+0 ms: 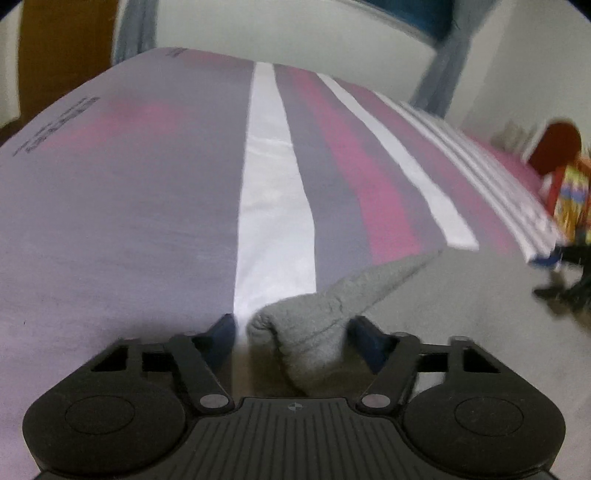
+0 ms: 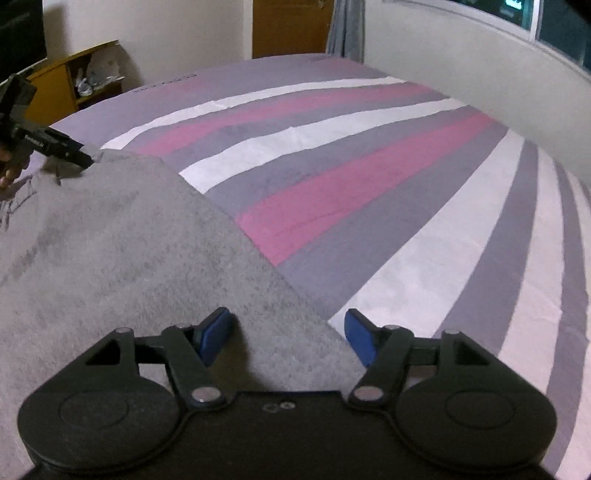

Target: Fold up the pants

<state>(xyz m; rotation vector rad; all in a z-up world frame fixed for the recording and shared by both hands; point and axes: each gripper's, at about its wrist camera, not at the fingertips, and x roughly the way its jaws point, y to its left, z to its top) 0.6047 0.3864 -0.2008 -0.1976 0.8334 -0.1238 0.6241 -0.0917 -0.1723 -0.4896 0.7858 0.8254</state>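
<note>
The grey fleece pants (image 2: 122, 258) lie spread on a bed with a grey, pink and white striped cover (image 2: 369, 177). My right gripper (image 2: 289, 330) hovers low over the pants' edge, jaws apart, with the flat fabric passing under and between the blue pads. In the left wrist view a bunched corner of the pants (image 1: 317, 306) sits between the pads of my left gripper (image 1: 292, 330); a gap shows beside the left pad. From the right wrist view the left gripper (image 2: 74, 155), held in a hand (image 2: 9, 170), is at the pants' far corner.
The striped cover (image 1: 147, 221) stretches away ahead of both grippers. A wooden door (image 2: 288, 26), a grey curtain (image 2: 345, 26) and a yellow shelf unit (image 2: 62, 85) stand beyond the bed. A white wall and window (image 2: 554, 22) run along the right. Blurred colourful and dark shapes (image 1: 569, 206) are at the right edge.
</note>
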